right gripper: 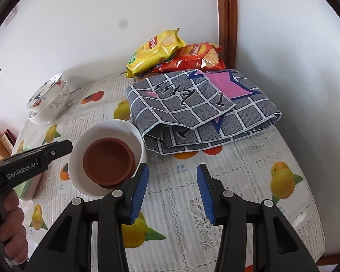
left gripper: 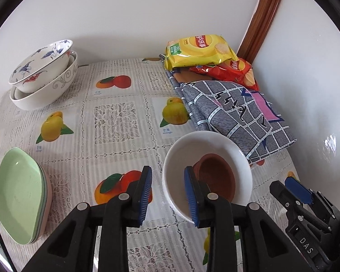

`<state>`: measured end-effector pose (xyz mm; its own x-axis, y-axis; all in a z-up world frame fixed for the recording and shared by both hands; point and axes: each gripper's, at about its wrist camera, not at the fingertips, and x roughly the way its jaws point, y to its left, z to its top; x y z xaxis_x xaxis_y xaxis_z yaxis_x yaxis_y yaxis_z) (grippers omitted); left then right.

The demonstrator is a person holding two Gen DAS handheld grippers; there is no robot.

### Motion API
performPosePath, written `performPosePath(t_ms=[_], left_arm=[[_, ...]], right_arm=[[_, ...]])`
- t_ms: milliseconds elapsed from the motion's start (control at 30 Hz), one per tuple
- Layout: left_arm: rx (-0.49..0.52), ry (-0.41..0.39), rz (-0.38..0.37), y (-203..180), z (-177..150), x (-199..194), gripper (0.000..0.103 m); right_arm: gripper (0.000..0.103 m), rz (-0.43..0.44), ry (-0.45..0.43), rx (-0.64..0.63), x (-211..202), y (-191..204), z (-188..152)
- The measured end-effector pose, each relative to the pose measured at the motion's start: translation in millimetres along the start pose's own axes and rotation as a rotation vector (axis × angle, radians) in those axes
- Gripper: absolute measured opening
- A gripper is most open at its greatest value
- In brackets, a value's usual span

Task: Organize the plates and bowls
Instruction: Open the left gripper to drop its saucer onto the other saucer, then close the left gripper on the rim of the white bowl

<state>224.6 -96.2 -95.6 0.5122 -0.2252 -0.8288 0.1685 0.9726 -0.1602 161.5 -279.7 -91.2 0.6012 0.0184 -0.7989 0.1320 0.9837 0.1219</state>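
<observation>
Left tool: open, its blue pads apart with the near rim of the white bowl between them; the right pad stands inside the bowl, the left pad outside, and neither visibly presses the rim.
Right tool: open, nothing between its pads, over bare bench cloth just right of the white bowl.
White bowl: upright on the bench, near the middle, just in front of the folded cloth.
Brown dishes: small terracotta-coloured saucers stacked inside the white bowl, resting against its near side in the right wrist view.
Painted bowl: blue and red flower pattern, tilted inside a larger white bowl with grey scrolls, at the far left of the bench by the wall.
Green plates: a stack of oval plates, pale green on top with a pink one at the bottom, at the near left edge.
Folded cloth: grey checked fabric with a pink patch, at the right, far side of the white bowl.
Snack bags: a yellow bag lies on a red bag in the far right corner, behind the cloth.
Hand: holds the left tool's handle, at the near left in the right wrist view.
</observation>
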Motion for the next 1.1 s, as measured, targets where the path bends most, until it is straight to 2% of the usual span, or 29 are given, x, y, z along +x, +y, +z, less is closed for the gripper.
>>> performPosePath(t_ms=[200,333,533,900,1100], left_arm=[[-0.022,0.028,-0.008,8,0,11,0.028],[-0.024,0.049,-0.026,6,2,20,0.028],[-0.012,0.087,0.000,3,2,37,0.028],[0.001,0.126,0.046,5,1,58,0.028],[-0.010,0.123,0.040,5,2,62,0.028]], right_arm=[[0.044,0.032,0.032,-0.004,18,12,8],[0.044,0.013,0.050,-0.010,32,17,12],[0.038,-0.018,0.100,-0.022,53,21,15],[0.037,-0.039,0.150,-0.041,72,25,15],[0.037,-0.019,0.163,-0.019,76,21,16]])
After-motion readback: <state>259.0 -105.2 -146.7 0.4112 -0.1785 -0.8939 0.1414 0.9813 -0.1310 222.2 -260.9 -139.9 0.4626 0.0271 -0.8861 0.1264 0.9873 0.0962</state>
